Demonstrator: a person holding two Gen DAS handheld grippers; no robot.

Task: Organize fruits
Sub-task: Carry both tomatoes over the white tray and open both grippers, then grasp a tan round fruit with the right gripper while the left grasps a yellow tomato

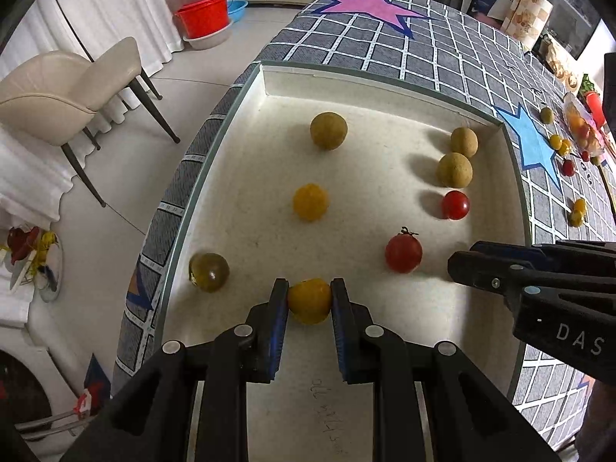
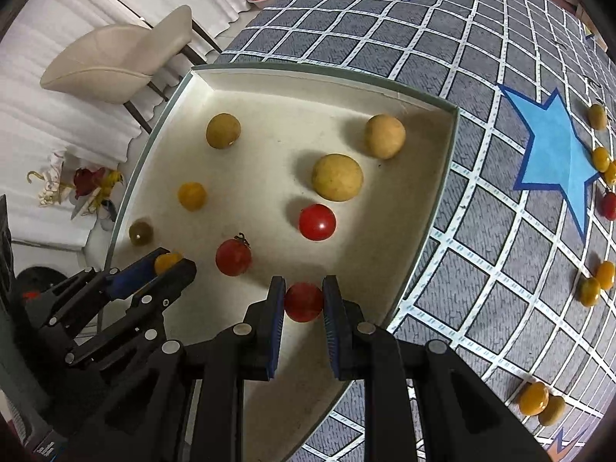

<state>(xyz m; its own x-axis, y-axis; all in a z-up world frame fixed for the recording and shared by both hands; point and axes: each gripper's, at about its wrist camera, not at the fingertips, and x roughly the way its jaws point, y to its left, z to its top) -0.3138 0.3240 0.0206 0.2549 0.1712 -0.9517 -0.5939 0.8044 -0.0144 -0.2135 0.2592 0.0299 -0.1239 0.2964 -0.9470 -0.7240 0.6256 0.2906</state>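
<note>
A shallow white tray [image 1: 358, 77] [image 2: 315, 77] lies on the checked tablecloth. My left gripper [image 1: 310, 285] [image 2: 175, 260] points down into its near left part, its blue pads touching both sides of a yellow cherry tomato [image 1: 310, 302] [image 2: 166, 261] low over the tray floor. My right gripper [image 2: 304, 283] [image 1: 462, 263] is shut on a red cherry tomato [image 2: 304, 302] just inside the tray's near edge. Loose in the tray lie tan round fruits [image 1: 328, 131], a yellow tomato [image 1: 311, 202], a dark green tomato [image 1: 209, 271] and two red tomatoes [image 1: 403, 253].
More small yellow, green and red fruits [image 2: 595, 285] lie scattered on the cloth right of the tray, near a blue star [image 2: 554, 146]. A pink star [image 1: 365, 5] marks the far end. A beige chair [image 1: 65, 88] and a red basin [image 1: 204, 15] stand on the floor left of the table.
</note>
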